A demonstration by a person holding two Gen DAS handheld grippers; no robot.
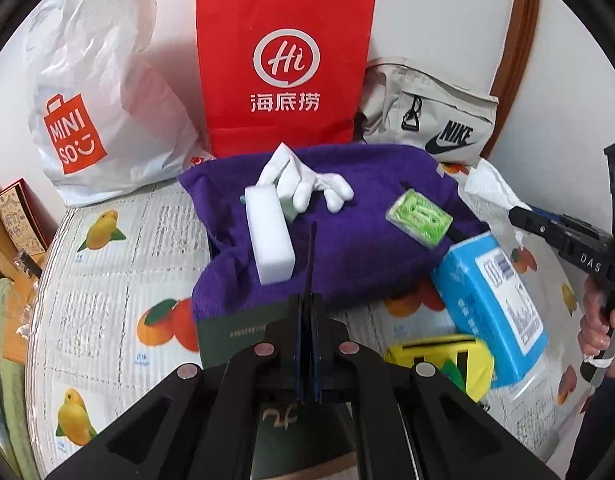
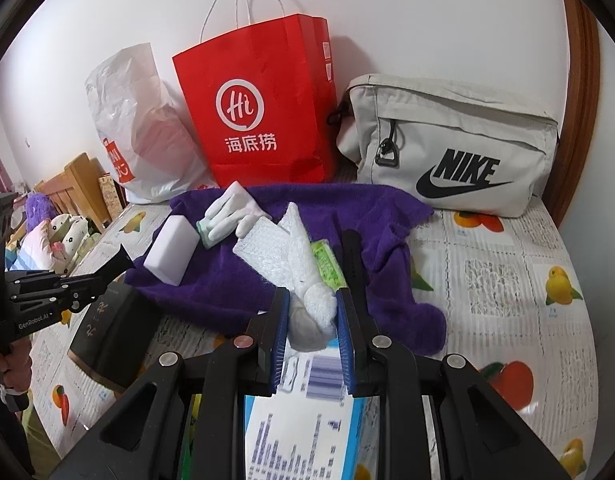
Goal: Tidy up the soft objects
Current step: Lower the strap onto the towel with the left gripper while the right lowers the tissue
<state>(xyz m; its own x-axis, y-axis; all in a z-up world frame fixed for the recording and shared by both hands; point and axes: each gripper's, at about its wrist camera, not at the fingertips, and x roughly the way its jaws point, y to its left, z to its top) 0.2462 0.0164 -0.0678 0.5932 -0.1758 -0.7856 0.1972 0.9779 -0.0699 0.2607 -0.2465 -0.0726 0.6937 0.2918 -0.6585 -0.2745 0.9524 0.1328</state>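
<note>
Right wrist view: right gripper (image 2: 312, 312) clamps white tissue (image 2: 303, 280) over purple towel (image 2: 227, 280); left gripper (image 1: 311, 264) closed, empty.

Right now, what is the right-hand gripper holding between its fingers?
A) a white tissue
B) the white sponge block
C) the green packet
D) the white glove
A: in the right wrist view, the right gripper is pinched on a crumpled white tissue, while the sponge block, glove and green packet lie on the purple towel.

Three bags (image 2: 259, 108) — one purple towel (image 1: 347, 184), one sponge (image 1: 269, 236), one glove (image 1: 307, 184).
</note>
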